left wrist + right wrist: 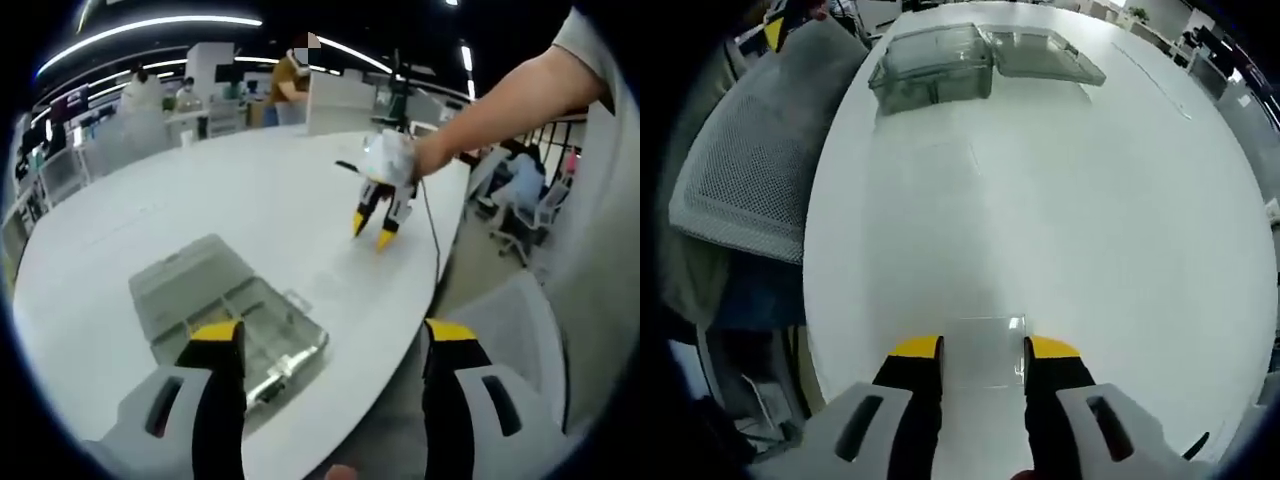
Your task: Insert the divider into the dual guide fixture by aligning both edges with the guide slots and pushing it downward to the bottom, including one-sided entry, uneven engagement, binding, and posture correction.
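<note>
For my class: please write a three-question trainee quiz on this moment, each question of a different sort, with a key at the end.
1. True or false: the clear plastic box on the white table has its lid swung open.
2. Multiple choice: in the right gripper view, the transparent divider lies
A. inside the box
B. flat on the table between the right tongs
C. on the grey chair
3. Fill in: in the left gripper view, the left tongs stand ____, with nothing between them, above the box.

Key: 1 true; 2 B; 3 open.
</note>
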{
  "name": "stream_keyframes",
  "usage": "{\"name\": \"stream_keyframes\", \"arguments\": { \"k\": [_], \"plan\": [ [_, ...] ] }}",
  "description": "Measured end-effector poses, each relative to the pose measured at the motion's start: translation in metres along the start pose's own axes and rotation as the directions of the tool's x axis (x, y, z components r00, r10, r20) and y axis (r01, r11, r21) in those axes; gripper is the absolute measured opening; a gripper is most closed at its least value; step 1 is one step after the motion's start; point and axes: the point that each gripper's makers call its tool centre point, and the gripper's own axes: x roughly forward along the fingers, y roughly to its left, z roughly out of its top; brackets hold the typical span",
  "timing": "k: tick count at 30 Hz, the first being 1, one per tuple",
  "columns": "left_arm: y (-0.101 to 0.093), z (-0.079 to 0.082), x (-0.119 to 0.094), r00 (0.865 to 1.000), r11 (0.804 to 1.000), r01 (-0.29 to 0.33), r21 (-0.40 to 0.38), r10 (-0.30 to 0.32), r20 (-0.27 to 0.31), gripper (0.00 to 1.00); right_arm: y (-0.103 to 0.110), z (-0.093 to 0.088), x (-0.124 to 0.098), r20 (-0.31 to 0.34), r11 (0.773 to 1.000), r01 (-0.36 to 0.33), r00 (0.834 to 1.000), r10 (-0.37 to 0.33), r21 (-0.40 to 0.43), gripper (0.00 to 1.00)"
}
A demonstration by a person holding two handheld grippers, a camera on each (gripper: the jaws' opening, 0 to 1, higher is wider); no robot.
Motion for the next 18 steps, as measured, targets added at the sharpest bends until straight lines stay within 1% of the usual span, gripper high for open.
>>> {"name": "stream_keyframes", "arguments": {
  "k": [2, 7, 18],
  "plan": [
    [0.0006, 0.0002, -0.0006, 1.000, 1.000, 0.000, -0.002, 0.000, 0.002, 0.71, 0.0005, 0.0003, -0.0004, 0.001, 1.000, 0.002, 1.000, -0.002, 0.018, 0.27],
    [0.0015, -0.0011, -0.0021, 1.000, 1.000, 0.001, 0.001, -0.001, 0.002, 0.71, 0.0037, 0.0024, 0.0007, 0.000, 1.000, 0.009, 1.000, -0.009, 0.018, 0.27],
    [0.0029, -0.0035, -0.0054, 1.000, 1.000, 0.008, 0.007, -0.008, 0.001, 0.70, 0.0084, 0.0075, -0.0013, 0.004, 0.998, 0.027, 1.000, -0.027, 0.051, 0.27]
  ]
}}
